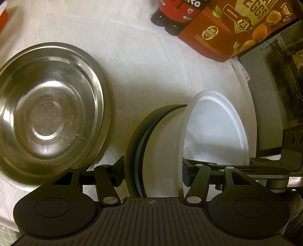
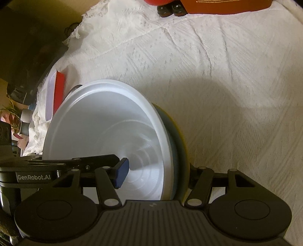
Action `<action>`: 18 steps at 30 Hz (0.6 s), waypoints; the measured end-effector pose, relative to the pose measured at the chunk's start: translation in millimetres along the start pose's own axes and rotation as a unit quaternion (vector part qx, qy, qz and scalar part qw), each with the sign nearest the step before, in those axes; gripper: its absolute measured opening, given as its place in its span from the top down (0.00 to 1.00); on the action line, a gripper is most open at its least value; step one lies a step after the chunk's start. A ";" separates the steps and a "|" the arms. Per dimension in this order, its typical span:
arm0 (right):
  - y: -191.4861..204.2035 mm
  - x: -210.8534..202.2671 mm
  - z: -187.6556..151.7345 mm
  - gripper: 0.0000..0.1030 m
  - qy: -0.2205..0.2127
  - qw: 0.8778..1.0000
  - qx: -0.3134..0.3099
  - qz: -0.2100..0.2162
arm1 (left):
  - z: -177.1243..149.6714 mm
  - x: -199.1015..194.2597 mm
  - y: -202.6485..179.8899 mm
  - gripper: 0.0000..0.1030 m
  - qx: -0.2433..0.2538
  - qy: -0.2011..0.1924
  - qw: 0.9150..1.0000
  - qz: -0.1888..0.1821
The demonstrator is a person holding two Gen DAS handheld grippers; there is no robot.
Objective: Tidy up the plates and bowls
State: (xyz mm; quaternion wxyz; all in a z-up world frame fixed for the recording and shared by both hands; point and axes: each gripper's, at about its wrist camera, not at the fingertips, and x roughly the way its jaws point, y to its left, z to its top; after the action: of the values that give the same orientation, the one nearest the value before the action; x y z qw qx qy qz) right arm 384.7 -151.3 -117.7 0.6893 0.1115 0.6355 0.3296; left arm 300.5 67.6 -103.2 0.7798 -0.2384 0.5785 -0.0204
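Observation:
My left gripper (image 1: 153, 170) is shut on the rim of a stack of nested bowls: a white bowl (image 1: 214, 130) inside a dark teal and yellow one (image 1: 136, 143). My right gripper (image 2: 157, 170) is shut on the opposite rim of the same stack, where the white bowl (image 2: 106, 128) and the teal and yellow bowl (image 2: 178, 136) show tilted on edge. The left gripper's blue pad (image 2: 121, 174) shows inside the white bowl. A steel bowl (image 1: 47, 113) sits on the white cloth to the left of the stack.
A white cloth (image 2: 227, 75) covers the surface. A red egg carton (image 1: 233, 32) and a red bottle pack (image 1: 176, 15) stand at the back. A red and white box (image 2: 55, 96) lies at the cloth's left edge. A dark appliance (image 1: 274, 90) is on the right.

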 end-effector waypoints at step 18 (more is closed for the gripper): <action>-3.5 3.7 0.6 0.45 0.014 1.000 0.011 0.007 | -3.3 2.8 0.5 0.39 -0.008 0.003 1.000 -0.003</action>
State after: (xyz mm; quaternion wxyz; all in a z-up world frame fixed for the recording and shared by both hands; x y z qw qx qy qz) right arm 386.3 -151.6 -122.6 0.6764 0.1191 0.6482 0.3290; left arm 298.3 66.1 -106.7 0.7761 -0.2461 0.5803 -0.0184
